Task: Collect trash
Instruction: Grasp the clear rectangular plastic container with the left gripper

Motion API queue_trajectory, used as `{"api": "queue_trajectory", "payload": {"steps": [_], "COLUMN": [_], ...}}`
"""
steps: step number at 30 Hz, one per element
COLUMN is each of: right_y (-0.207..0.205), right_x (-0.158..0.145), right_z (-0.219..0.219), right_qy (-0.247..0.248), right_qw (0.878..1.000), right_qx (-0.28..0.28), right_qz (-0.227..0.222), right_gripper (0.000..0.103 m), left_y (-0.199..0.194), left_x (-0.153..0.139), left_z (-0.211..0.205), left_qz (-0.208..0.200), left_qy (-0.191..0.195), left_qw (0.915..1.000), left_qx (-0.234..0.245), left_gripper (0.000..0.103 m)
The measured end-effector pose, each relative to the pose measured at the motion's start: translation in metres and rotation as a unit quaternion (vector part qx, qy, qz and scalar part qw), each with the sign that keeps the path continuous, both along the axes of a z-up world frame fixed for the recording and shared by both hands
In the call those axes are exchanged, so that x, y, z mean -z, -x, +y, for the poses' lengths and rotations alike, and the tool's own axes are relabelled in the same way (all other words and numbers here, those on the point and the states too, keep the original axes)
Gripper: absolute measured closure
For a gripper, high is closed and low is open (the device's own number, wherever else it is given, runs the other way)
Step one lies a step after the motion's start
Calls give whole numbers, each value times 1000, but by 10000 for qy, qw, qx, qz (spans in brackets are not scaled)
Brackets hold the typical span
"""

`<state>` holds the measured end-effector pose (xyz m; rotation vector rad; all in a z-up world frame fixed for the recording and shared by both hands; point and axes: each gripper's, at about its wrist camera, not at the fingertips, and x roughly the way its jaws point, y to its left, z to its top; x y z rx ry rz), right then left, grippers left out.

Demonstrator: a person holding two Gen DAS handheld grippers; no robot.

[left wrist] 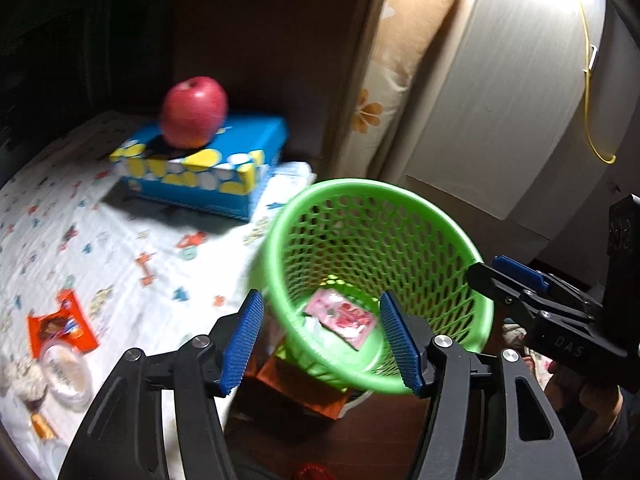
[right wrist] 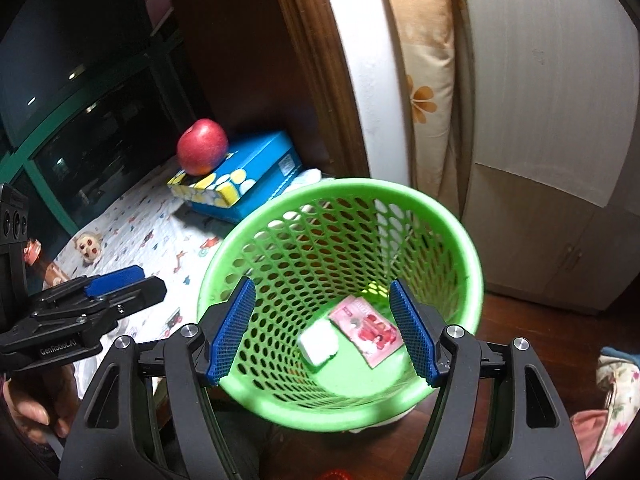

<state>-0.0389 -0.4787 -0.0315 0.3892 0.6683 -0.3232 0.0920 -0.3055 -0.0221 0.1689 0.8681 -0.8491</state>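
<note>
Bright green basket (right wrist: 340, 200), its wall a lattice of round holes, and down inside sits a pink-and-red printed wrapper (right wrist: 366, 330) beside a white block (right wrist: 318, 344). Blue ribbed pads line the black fingers (right wrist: 234, 334). A red apple (left wrist: 195, 112) tops a blue box (left wrist: 208, 168) dotted yellow and white. The white cloth (left wrist: 120, 248) carries small orange and blue figures, plus an orange packet (left wrist: 60, 326).

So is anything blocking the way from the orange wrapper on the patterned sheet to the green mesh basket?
Nothing visible does. The orange wrapper lies on the patterned sheet; only bare sheet separates it from the green mesh basket, whose mouth is uncovered.
</note>
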Motion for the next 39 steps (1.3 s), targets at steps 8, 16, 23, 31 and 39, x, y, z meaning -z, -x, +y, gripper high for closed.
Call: {"api": "queue_trajectory", "payload": {"steps": [8, 16, 23, 31, 39], "right_y": [-18, -41, -58, -72, -80], "right_x": [2, 1, 4, 10, 22], "right_z": [40, 91, 137, 178, 200], "right_qy": [-23, 6, 39, 19, -12], "right_qw": [9989, 9945, 9866, 9779, 9728], "right_qx": [-469, -1049, -1626, -2076, -2281], "right_qz": [9, 48, 131, 240, 414], "right_gripper": [27, 25, 24, 24, 24], "left_y": [-11, -22, -31, -44, -41], "left_x": [-1, 6, 19, 47, 62], "left_z": [88, 186, 272, 339, 341], "left_qz": [-252, -302, -203, 309, 354], "left_qy": [-284, -521, -673, -661, -630], "left_qw": [9943, 9760, 9509, 9297, 9357], "left_qx": [-995, -2091, -3015, -3611, -3454], "left_gripper": [34, 29, 29, 27, 45]}}
